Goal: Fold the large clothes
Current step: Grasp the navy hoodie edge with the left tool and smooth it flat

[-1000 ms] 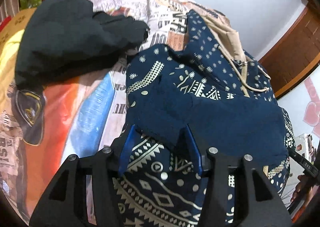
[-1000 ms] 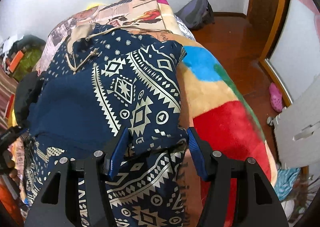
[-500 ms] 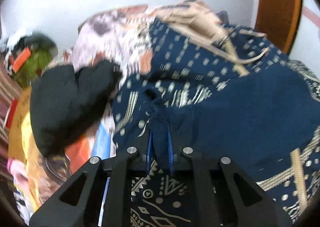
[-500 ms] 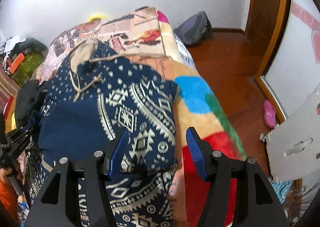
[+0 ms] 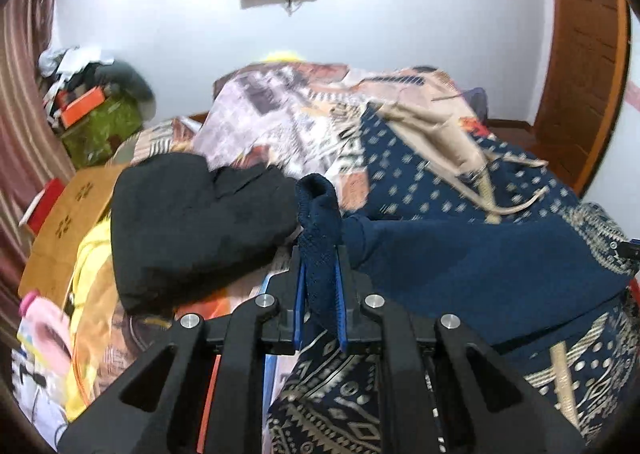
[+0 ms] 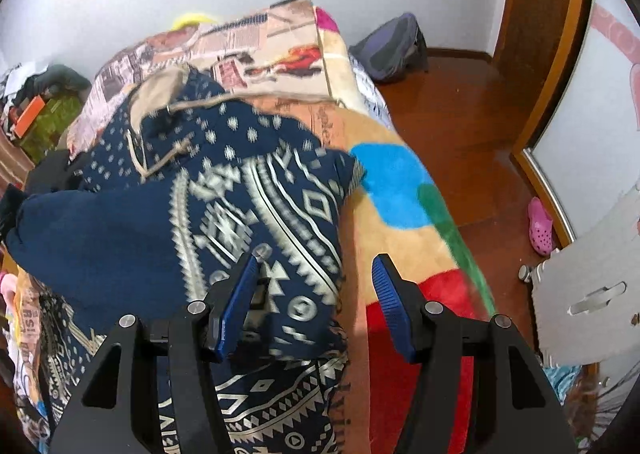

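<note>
Navy hoodie [image 6: 168, 213] with cream tribal print, tan-lined hood and drawstrings, spread over the bed's patterned blanket [image 6: 400, 221], reaching its right edge. Your left gripper [image 5: 320, 286] is clamped on a navy cuff fold, tilted downward. Your right gripper [image 6: 316, 294] hovers over the hoodie's right side, jaws apart, gripping nothing. Black garment [image 5: 192, 221] lies left.

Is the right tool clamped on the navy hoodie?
No: the right tool stands open over the navy hoodie, its blue pads wide apart and pressing on no cloth.
</note>
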Demonstrator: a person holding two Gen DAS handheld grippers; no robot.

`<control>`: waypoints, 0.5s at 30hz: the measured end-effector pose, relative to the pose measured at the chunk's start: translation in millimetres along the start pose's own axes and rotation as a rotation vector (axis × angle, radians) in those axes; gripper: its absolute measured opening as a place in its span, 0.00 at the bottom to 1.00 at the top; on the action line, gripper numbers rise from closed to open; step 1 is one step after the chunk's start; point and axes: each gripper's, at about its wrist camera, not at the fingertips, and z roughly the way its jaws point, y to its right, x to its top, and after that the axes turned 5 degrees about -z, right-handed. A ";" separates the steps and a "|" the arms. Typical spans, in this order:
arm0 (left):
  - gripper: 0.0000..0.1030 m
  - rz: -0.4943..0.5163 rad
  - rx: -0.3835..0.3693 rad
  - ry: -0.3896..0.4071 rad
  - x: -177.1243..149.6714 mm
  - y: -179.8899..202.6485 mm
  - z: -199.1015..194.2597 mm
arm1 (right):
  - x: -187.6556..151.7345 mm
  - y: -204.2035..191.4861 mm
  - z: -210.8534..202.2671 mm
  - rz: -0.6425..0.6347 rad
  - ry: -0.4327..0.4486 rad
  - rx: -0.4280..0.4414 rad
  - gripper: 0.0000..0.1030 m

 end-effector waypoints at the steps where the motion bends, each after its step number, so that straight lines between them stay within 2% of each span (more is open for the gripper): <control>1: 0.11 -0.008 -0.002 -0.024 -4.7 -2.7 6.1 | -0.8 -1.0 0.5 -0.005 -0.004 0.000 0.54; 6: 0.14 -0.006 -0.012 -0.150 -32.5 -9.8 31.6 | -5.6 -3.1 6.4 -0.014 -0.025 -0.004 0.54; 10: 0.21 -0.019 -0.009 -0.229 -48.6 -13.1 49.3 | -9.0 -2.0 6.9 0.006 -0.029 0.013 0.54; 15: 0.26 -0.014 0.015 -0.240 -49.6 -15.0 49.9 | -3.5 -3.7 3.2 -0.017 -0.030 0.011 0.54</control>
